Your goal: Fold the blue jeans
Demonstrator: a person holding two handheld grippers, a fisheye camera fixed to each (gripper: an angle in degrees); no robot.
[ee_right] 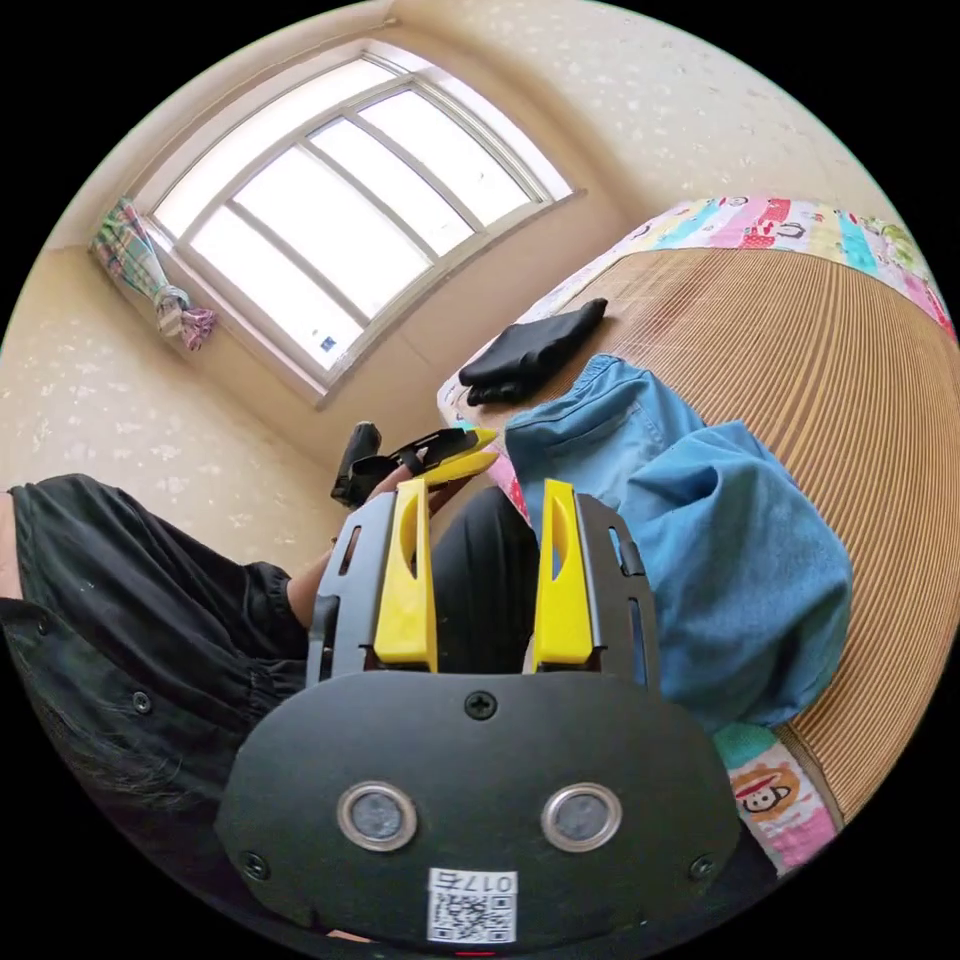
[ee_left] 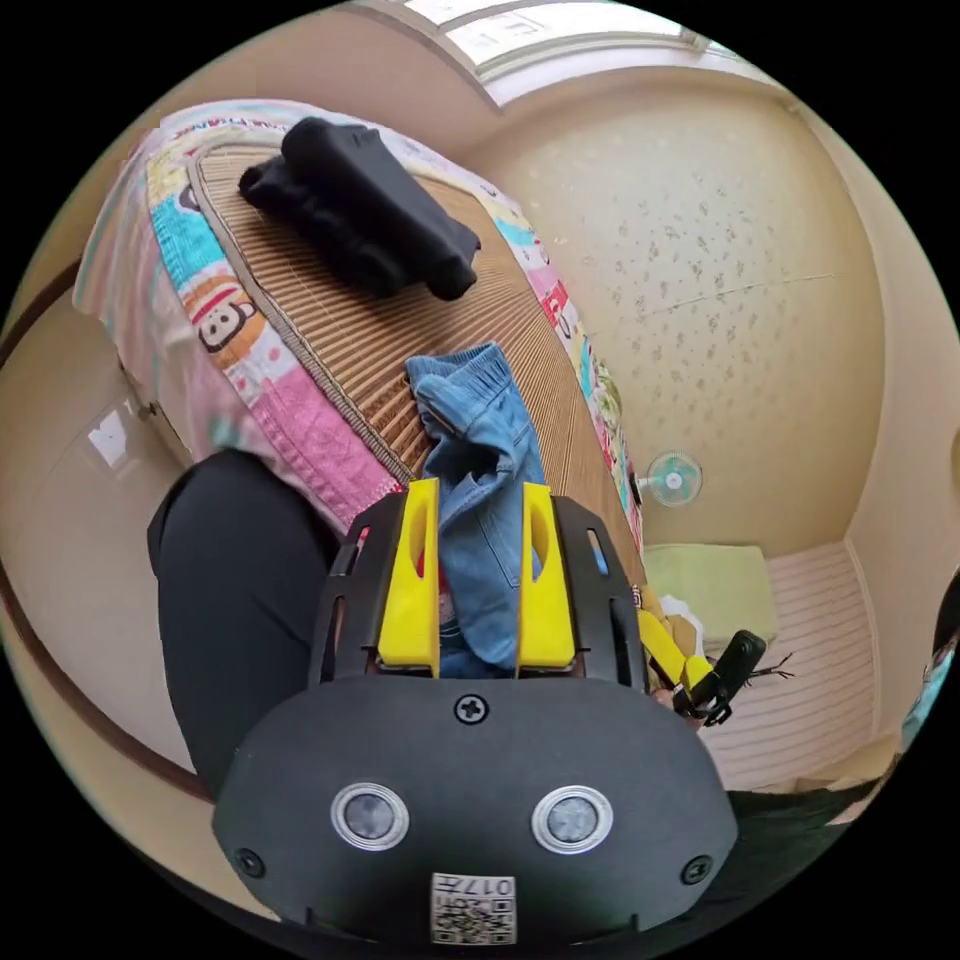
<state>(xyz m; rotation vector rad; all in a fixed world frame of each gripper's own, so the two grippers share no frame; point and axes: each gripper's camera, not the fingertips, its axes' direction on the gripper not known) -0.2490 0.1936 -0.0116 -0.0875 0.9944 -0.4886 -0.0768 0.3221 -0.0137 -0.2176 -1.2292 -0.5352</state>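
While the blue denim jeans (ee_left: 478, 470) lie bunched on the ribbed brown bamboo mat (ee_left: 350, 330) near its edge, the left gripper (ee_left: 478, 580) has a fold of the denim running between its two yellow jaws — the jaws stand apart, with cloth between them, and whether they press on it I cannot tell. In the right gripper view the right gripper (ee_right: 485, 575) hangs just off the mat's edge with its yellow jaws spread and only the person's black-clad leg (ee_right: 485, 590) showing between them; the jeans (ee_right: 700, 540) sit as a rounded heap beside its right jaw. A folded black garment (ee_left: 360, 205) rests farther along the mat, well apart from the jeans. A cartoon-print quilt in pink and pastel (ee_left: 240, 350) hangs below the mat's edge. Against the speckled cream wall stand a small teal fan (ee_left: 672, 480) and a green cushion (ee_left: 705, 585) — both beyond the mat's far edge. The left gripper (ee_right: 440, 460) also shows in the right gripper view, between the window (ee_right: 330, 220) and the jeans.
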